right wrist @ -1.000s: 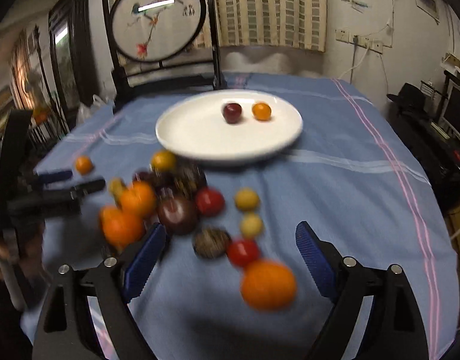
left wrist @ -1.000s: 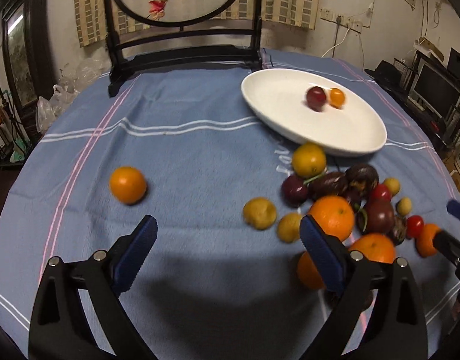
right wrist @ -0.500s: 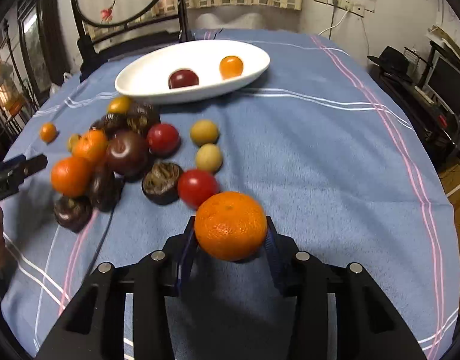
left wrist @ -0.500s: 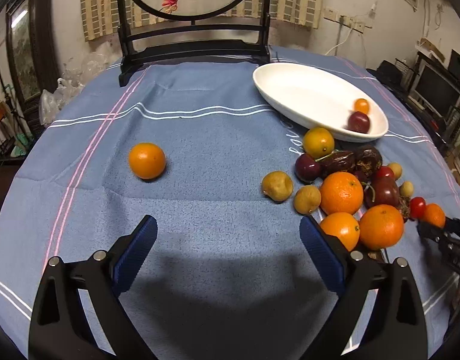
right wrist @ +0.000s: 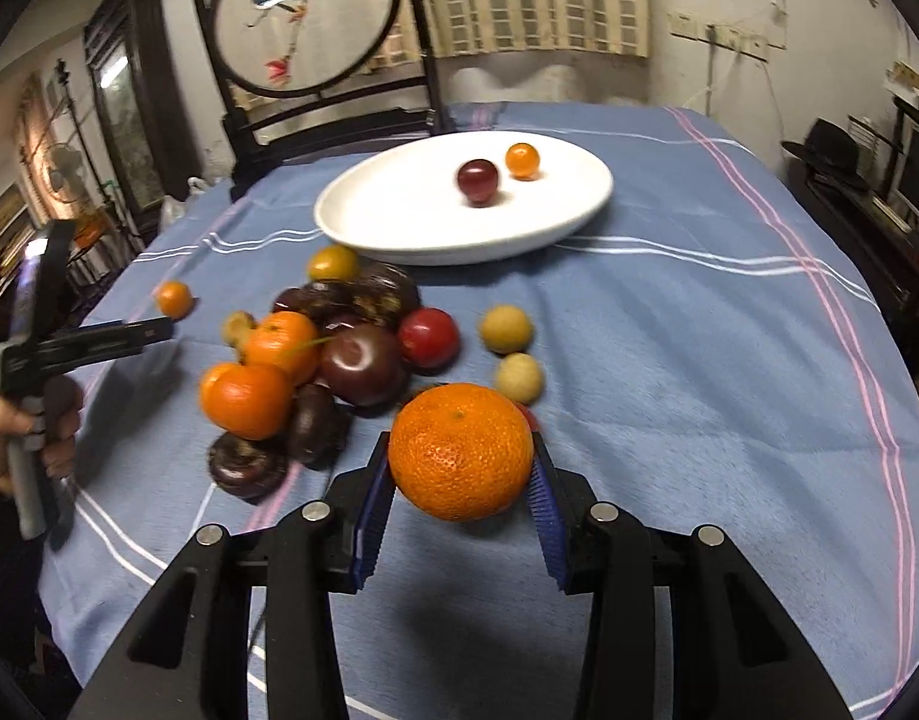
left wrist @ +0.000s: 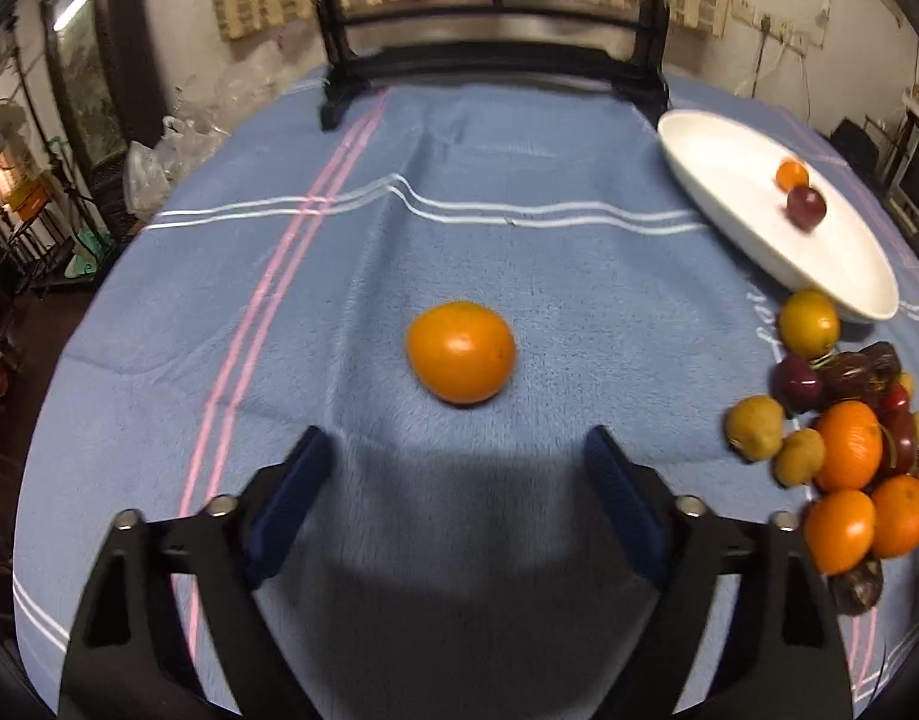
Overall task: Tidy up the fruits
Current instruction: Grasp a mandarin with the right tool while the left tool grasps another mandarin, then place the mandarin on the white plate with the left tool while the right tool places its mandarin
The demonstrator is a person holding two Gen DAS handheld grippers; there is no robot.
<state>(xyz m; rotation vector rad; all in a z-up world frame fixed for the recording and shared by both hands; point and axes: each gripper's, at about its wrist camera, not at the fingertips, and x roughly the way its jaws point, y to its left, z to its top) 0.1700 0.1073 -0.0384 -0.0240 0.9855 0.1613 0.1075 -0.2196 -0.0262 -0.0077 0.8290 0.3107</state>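
Our right claw [right wrist: 459, 480] clamps an orange [right wrist: 460, 451]; our left claw [left wrist: 453, 468], empty, is closing near another orange [left wrist: 460, 351] on the blue-clothed desk [left wrist: 519, 276].

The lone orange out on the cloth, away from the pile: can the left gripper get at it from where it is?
Probably yes. The lone orange lies just ahead of the left gripper, roughly centred between its closing jaws, not yet between them. Only bare blue tablecloth lies between; the fruit pile sits well off to the side.

Blue tablecloth [right wrist: 669, 360] with pink stripes, white plate [right wrist: 399, 228].
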